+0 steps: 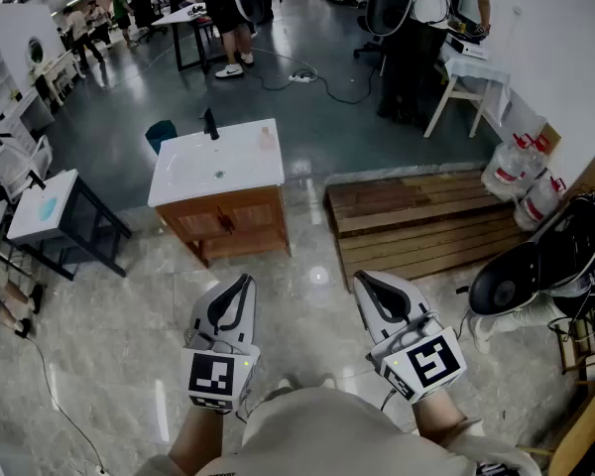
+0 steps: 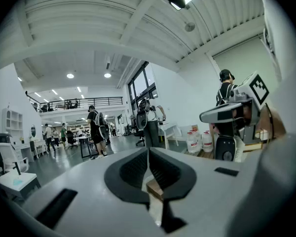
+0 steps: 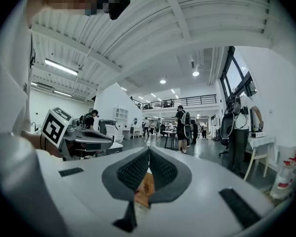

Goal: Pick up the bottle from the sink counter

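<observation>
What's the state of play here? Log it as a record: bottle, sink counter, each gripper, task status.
bottle: small, pale, on the counter's far right corner
sink counter: white top on a wooden cabinet, black faucet at the back edge
left gripper: shut, empty, well short of the counter
right gripper: shut, empty, alongside the left one
task status: bottle not yet reached
</observation>
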Action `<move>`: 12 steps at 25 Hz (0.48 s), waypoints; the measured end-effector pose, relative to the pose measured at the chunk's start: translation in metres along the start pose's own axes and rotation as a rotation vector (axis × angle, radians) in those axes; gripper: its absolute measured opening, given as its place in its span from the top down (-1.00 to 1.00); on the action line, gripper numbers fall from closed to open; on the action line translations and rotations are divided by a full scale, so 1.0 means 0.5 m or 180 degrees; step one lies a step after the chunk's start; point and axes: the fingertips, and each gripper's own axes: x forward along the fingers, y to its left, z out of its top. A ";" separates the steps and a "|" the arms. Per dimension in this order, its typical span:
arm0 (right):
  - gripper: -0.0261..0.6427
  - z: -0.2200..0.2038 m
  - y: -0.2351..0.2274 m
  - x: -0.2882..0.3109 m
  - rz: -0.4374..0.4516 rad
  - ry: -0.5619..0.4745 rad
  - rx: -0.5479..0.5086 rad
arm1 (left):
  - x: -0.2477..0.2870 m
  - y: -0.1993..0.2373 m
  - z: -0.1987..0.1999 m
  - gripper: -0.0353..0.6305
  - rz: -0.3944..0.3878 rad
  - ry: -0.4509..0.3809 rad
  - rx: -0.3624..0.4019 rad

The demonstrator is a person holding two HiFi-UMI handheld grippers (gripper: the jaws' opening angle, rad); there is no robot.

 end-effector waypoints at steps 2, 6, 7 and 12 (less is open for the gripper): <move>0.93 -0.006 -0.008 -0.005 -0.0047 -0.0027 0.0048 | 0.001 -0.007 -0.005 0.85 0.0011 0.0007 0.0004; 0.93 -0.018 -0.038 -0.024 -0.0135 -0.0020 0.0086 | 0.010 -0.039 -0.010 0.85 -0.0011 0.0027 -0.0017; 0.93 -0.022 -0.044 -0.029 -0.0149 -0.0022 0.0092 | 0.012 -0.047 -0.010 0.85 -0.0020 0.0034 -0.0001; 0.93 -0.047 -0.059 -0.050 -0.0180 0.0016 0.0121 | 0.020 -0.075 -0.015 0.85 -0.0017 0.0055 0.0034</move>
